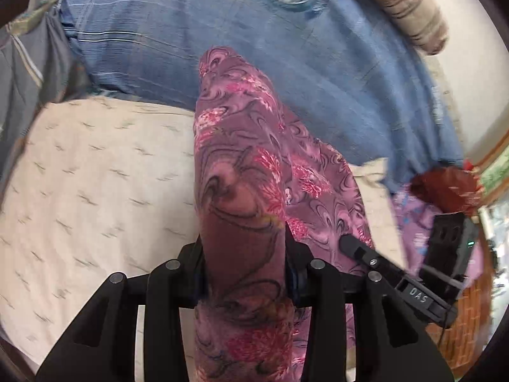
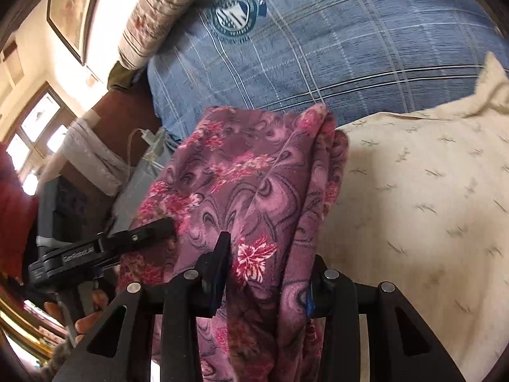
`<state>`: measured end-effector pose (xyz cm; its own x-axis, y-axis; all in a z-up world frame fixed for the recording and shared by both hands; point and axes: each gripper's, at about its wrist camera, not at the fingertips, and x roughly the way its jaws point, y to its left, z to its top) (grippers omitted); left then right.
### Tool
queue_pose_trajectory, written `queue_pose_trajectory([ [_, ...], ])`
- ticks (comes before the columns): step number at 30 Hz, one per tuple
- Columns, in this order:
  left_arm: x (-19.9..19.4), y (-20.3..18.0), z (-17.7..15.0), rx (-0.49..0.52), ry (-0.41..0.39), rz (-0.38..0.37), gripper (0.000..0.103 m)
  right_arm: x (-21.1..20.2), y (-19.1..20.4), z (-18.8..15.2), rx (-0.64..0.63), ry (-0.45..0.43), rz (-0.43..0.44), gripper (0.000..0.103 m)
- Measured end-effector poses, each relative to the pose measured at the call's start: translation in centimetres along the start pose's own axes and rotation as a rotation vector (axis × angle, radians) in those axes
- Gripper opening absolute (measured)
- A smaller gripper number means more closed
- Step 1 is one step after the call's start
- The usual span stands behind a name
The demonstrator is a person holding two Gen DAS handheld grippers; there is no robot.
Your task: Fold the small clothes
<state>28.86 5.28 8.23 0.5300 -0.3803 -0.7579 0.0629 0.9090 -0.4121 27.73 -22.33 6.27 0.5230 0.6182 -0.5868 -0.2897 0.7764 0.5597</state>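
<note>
Garment (image 1: 241, 172): purple-mauve fabric with a pink floral and dark swirl print, bunched into a thick fold. It is lifted off the bed, stretched between the two grippers, and hangs in loose pleats; in the right wrist view its far edge (image 2: 264, 172) drapes over the boundary between the two bed covers.

Surface: a cream cloth (image 1: 95, 172) with small grey dashes covers the near part of the bed. Beyond it lies a blue plaid cover (image 1: 197, 31) with a round crest. A rolled beige quilt (image 1: 410, 9) sits at the far edge, against a pale wall. A framed picture (image 2: 73, 9) hangs on that wall, with a bright window (image 2: 35, 133) lower left of it.

Left gripper (image 1: 245, 273): jaws partly closed, clamped on the bunched fabric, which fills the gap between them.

Right gripper (image 2: 270, 283): jaws likewise partly closed, pinching a fold of the same fabric; cloth spills down past both fingers.
</note>
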Motion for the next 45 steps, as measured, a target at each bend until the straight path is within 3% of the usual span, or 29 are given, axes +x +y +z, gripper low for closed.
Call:
queue_pose_trajectory([
  [4,4.8,2.9,-0.7,0.031,0.088,0.155,0.043,4.7,-0.3,-0.5,-0.046,0.060,-0.129,0.038],
  [6,6.2,4.4,-1.8,0.032,0.083,0.172,0.061,6.4,-0.8,-1.5,-0.088,0.096,-0.180,0.040],
  [9,6.0,5.0,-2.6,0.043,0.019,0.211,0.083,6.6,-1.0,-2.7,-0.147,0.060,-0.249,0.072],
  [12,5.9,5.3,-2.8,0.027,0.005,0.210,0.084,6.6,-2.5,-2.8,-0.102,0.060,-0.256,0.083],
  [19,3.3,4.1,-4.0,0.052,-0.012,0.256,0.084,4.0,-1.3,-3.2,-0.063,0.071,-0.317,0.087],
  [20,3.0,3.7,-4.2,0.060,-0.016,0.269,0.084,3.2,-1.0,-3.8,-0.066,0.075,-0.351,0.089],
  [22,2.0,3.1,-5.1,0.075,-0.027,0.292,0.084,2.0,-0.6,-4.5,-0.060,0.083,-0.417,0.103],
  [25,0.0,2.2,-6.9,0.108,-0.085,0.317,0.084,0.1,-0.2,-6.3,-0.080,0.114,-0.525,0.103],
  [28,-1.6,1.4,-8.8,0.153,-0.117,0.346,0.084,-1.9,0.1,-8.3,-0.096,0.107,-0.568,0.103],
  [32,-3.9,0.3,-11.8,0.241,-0.173,0.457,0.085,-3.7,0.7,-11.3,-0.165,0.147,-0.722,0.103],
  [35,-5.0,-0.1,-13.4,0.253,-0.194,0.518,0.086,-4.6,1.8,-13.2,-0.233,0.137,-0.824,0.103],
  [39,-6.3,-0.6,-16.0,0.312,-0.224,0.563,0.087,-7.2,3.3,-15.1,-0.221,0.068,-0.754,0.103],
  [43,-7.0,-0.4,-17.5,0.301,-0.172,0.474,0.087,-8.7,5.0,-15.8,-0.248,0.015,-0.706,0.103],
  [45,-7.2,-0.4,-17.9,0.301,-0.166,0.475,0.087,-9.3,5.8,-16.1,-0.266,-0.003,-0.682,0.103],
])
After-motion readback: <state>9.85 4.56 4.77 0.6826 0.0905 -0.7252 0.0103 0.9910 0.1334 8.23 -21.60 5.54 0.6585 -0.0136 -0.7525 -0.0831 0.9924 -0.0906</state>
